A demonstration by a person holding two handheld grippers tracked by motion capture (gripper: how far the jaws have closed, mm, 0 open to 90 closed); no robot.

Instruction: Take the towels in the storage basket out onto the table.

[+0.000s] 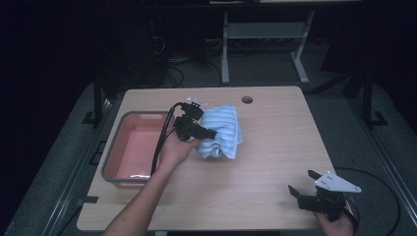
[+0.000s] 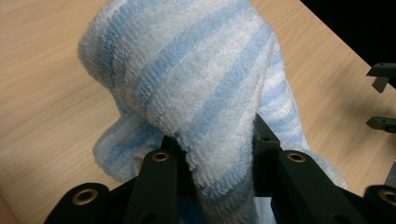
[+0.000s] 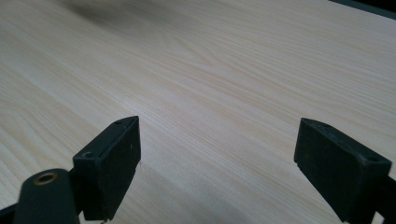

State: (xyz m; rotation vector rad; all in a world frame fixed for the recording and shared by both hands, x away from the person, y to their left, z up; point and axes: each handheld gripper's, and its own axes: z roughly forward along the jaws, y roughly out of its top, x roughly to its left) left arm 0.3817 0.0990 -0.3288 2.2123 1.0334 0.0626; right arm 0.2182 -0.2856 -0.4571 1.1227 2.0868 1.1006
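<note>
Between left gripper (image 2: 210,154) jaws: striped towel (image 2: 196,79), seemingly lifted.

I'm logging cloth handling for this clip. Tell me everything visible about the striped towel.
The striped towel is terry cloth in light blue and white bands, with a looped, fluffy pile. It is bunched and draped rather than flat. The left gripper is closed on a thick fold of it, the cloth bulging up between the black jaws in the left gripper view. It sits mid-table, just right of the red bin; its lower folds seem to touch the wood.
</note>
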